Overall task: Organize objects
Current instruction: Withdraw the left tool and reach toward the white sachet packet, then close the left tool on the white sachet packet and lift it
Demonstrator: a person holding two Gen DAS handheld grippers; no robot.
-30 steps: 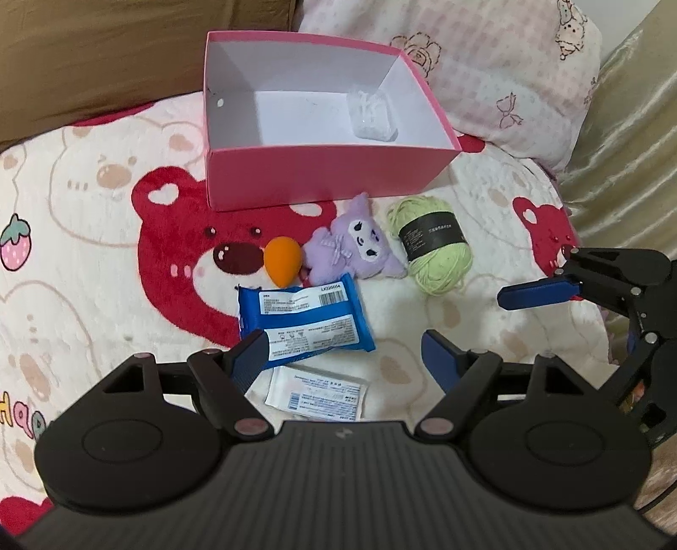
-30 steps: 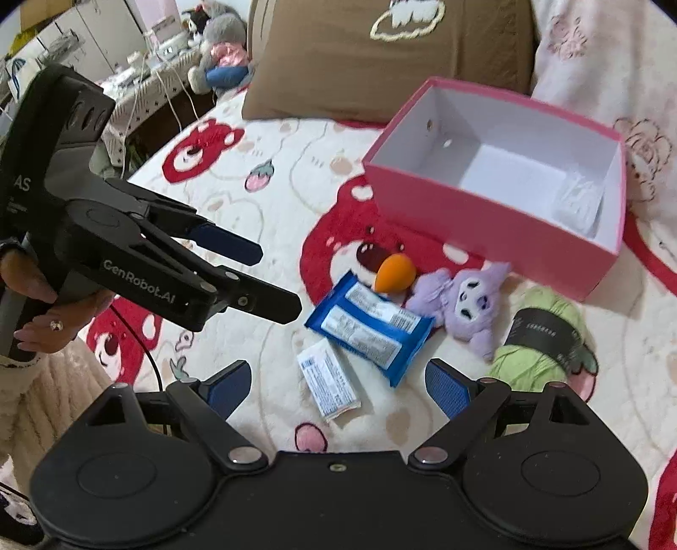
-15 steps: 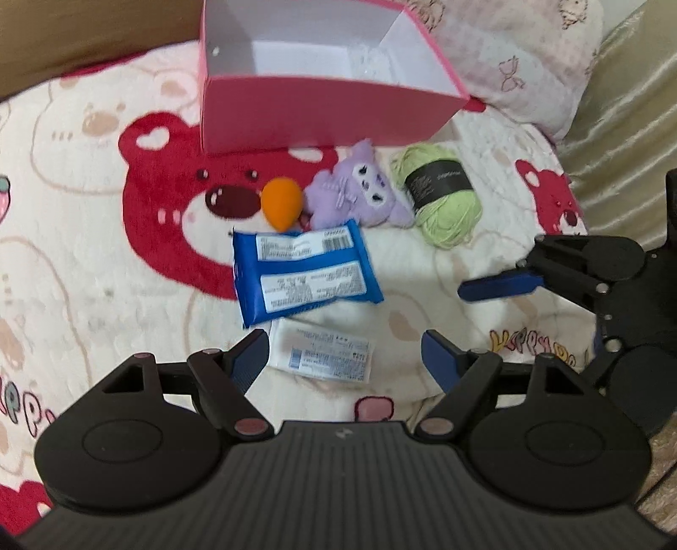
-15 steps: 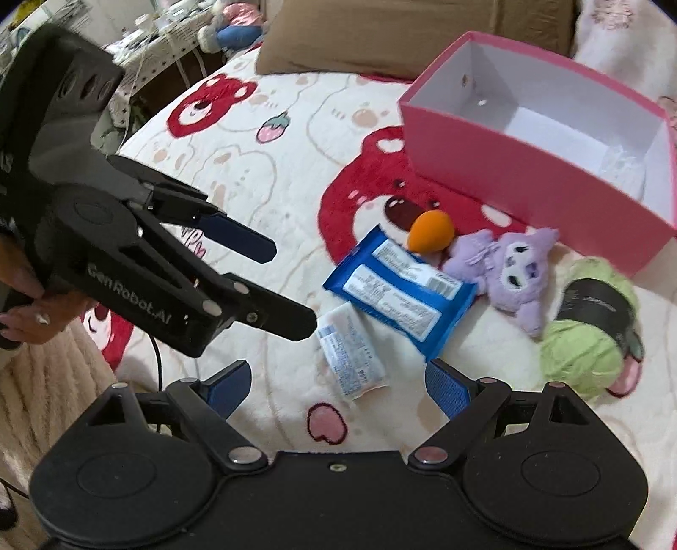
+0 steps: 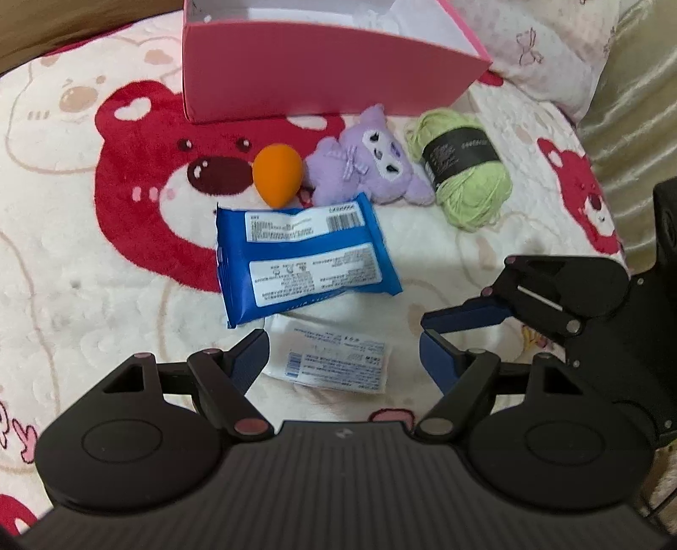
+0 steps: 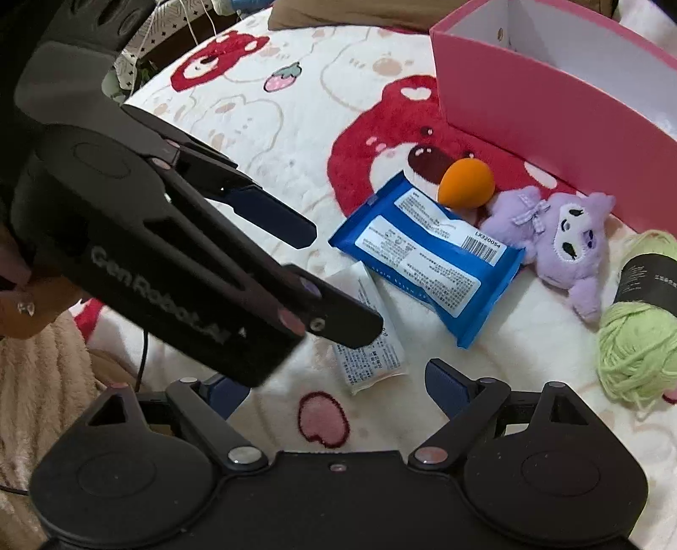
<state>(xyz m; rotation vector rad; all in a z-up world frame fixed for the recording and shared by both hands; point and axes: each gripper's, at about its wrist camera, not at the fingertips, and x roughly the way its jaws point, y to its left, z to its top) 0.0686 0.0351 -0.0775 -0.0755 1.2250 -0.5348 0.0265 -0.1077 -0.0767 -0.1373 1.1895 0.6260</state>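
Observation:
On the bear-print blanket lie a white sachet [image 5: 334, 359], a blue packet [image 5: 304, 262], an orange sponge egg [image 5: 277, 174], a purple plush [image 5: 364, 158] and a green yarn ball [image 5: 465, 169], in front of a pink box [image 5: 321, 80]. My left gripper [image 5: 345, 353] is open, fingers either side of the white sachet, just above it. My right gripper [image 6: 342, 389] is open and empty, close to the sachet [image 6: 368, 351] from the right. The left gripper's body covers part of the sachet in the right wrist view.
A clear plastic item [image 5: 376, 17] lies inside the box. Pillows stand behind the box [image 5: 546, 55]. A beige cushion edge [image 5: 634, 84] is at the right. The bed's edge with clutter beyond it [image 6: 148, 50] is at the far left.
Both grippers have moved forward and down toward the white sachet. The left gripper's fingers now straddle it; the right gripper has come closer beside the left.

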